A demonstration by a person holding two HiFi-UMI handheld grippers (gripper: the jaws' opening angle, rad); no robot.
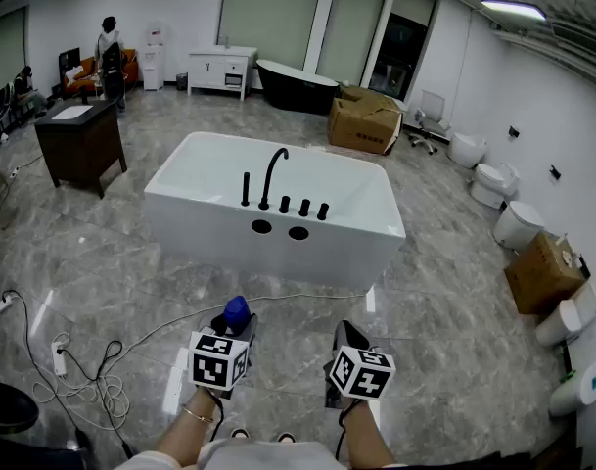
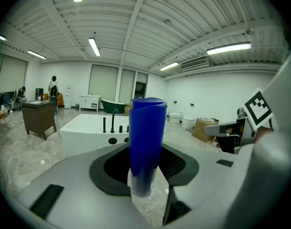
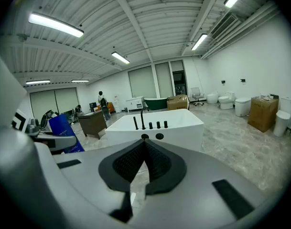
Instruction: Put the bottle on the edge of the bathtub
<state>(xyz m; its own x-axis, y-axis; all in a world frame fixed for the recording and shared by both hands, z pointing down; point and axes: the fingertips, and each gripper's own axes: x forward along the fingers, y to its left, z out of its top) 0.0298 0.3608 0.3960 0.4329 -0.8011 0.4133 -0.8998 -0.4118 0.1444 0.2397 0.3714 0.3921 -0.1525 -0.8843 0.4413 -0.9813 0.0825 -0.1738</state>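
I'm holding the blue bottle (image 2: 146, 137) upright, clamped in the left gripper (image 2: 145, 168), well short of the bathtub (image 1: 209, 225), so it can go down standing on the near rim. The right gripper (image 3: 144, 161) is hanging alongside with its jaws together, empty.

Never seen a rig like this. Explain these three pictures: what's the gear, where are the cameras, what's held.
No robot: a person holds a hand-worked claw in each hand. The head view is from a camera on the person's head, looking down at both claws and a white bathtub standing on the floor ahead. The other two are from cameras riding on each claw, looking along its jaws. The left claw grips an upright blue bottle. The right claw is shut and empty.
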